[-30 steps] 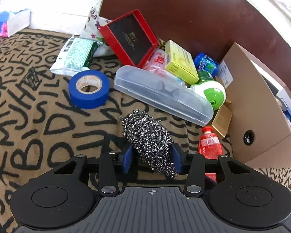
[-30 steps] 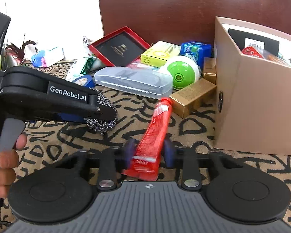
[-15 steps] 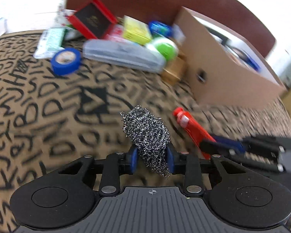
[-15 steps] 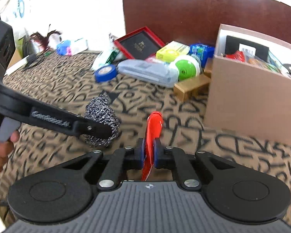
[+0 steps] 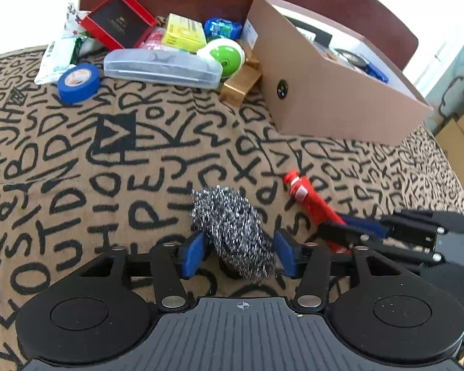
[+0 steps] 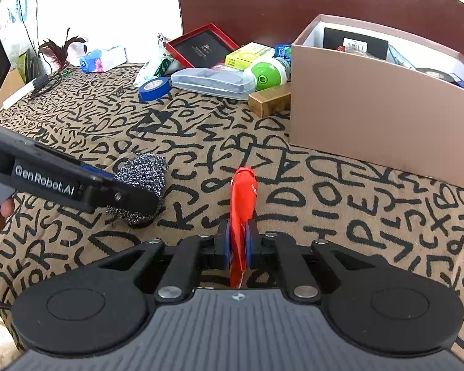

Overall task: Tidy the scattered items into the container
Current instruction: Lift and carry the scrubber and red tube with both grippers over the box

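My left gripper (image 5: 236,252) stands open around a steel wool scourer (image 5: 232,232), its blue pads a little apart from it; the scourer rests on the patterned cloth (image 5: 77,160). It also shows in the right wrist view (image 6: 142,185) beside the left gripper's finger. My right gripper (image 6: 238,244) is shut on a red tube (image 6: 242,198), also seen in the left wrist view (image 5: 312,204). The cardboard box (image 5: 331,92), open-topped with items inside, stands at the far right (image 6: 371,108).
Scattered at the back by the brown headboard: blue tape roll (image 5: 77,82), clear plastic case (image 5: 161,68), red framed box (image 5: 117,20), yellow box (image 5: 184,32), green-and-white round item (image 5: 224,57), gold box (image 5: 239,85), white packet (image 5: 57,61).
Both grippers pulled back from the pile toward the near side. The left gripper's jaws have opened, letting the scourer go onto the cloth. The right gripper closed tight on the red tube.
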`<control>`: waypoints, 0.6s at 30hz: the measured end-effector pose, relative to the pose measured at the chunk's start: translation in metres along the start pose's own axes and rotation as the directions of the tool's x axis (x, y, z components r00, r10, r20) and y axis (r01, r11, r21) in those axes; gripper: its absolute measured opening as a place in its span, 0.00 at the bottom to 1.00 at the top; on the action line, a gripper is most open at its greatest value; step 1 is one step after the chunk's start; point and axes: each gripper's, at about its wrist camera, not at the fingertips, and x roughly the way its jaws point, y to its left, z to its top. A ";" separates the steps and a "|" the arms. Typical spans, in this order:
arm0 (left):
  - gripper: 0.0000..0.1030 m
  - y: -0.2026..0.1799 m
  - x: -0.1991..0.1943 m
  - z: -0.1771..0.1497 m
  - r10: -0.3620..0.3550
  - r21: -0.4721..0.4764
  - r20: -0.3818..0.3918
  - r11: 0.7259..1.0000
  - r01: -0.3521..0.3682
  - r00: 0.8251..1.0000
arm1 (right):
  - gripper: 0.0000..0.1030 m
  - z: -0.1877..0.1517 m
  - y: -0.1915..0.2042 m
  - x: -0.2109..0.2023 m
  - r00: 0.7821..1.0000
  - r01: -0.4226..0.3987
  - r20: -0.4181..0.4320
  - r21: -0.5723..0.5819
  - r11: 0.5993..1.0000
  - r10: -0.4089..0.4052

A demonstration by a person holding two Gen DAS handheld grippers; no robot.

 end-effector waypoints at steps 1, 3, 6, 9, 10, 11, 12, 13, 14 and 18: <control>0.71 0.000 0.001 0.001 0.006 -0.009 0.002 1.000 -0.006 1.000 | 0.11 0.001 0.000 0.001 1.000 0.002 0.000 0.003 1.000 -0.002; 0.72 0.001 0.003 0.003 0.000 -0.023 0.000 1.000 0.000 1.000 | 0.15 0.002 0.000 0.003 1.000 0.004 0.002 0.002 1.000 -0.004; 0.70 0.003 0.008 0.005 -0.007 -0.045 -0.012 0.999 0.006 1.000 | 0.25 0.005 0.000 0.006 1.000 0.011 0.007 -0.002 1.000 -0.011; 0.51 0.005 0.013 0.005 0.000 -0.051 -0.026 0.999 -0.001 1.000 | 0.29 0.007 0.001 0.011 1.000 0.021 0.013 -0.011 1.000 -0.021; 0.54 0.005 0.013 0.006 0.001 -0.044 -0.030 0.999 -0.003 1.000 | 0.29 0.008 0.001 0.012 1.000 0.023 0.013 -0.015 1.000 -0.023; 0.54 0.005 0.013 0.006 -0.002 -0.042 -0.029 0.999 0.001 1.000 | 0.29 0.009 0.001 0.014 1.000 0.023 0.009 -0.018 1.000 -0.022; 0.54 0.005 0.013 0.006 -0.003 -0.042 -0.030 0.999 0.002 1.000 | 0.28 0.009 0.001 0.016 1.000 0.020 0.005 -0.018 1.000 -0.020; 0.54 0.005 0.013 0.006 -0.003 -0.040 -0.030 0.999 0.002 1.000 | 0.27 0.009 0.001 0.017 1.000 0.020 0.002 -0.015 1.000 -0.020; 0.55 0.005 0.013 0.005 0.000 -0.042 -0.028 0.999 -0.001 1.000 | 0.27 0.009 0.001 0.019 1.000 0.019 0.000 -0.013 1.000 -0.019; 0.55 0.002 0.014 0.005 0.010 -0.021 -0.024 1.000 -0.010 1.000 | 0.20 0.007 -0.001 0.022 1.000 0.015 -0.007 -0.006 1.000 -0.015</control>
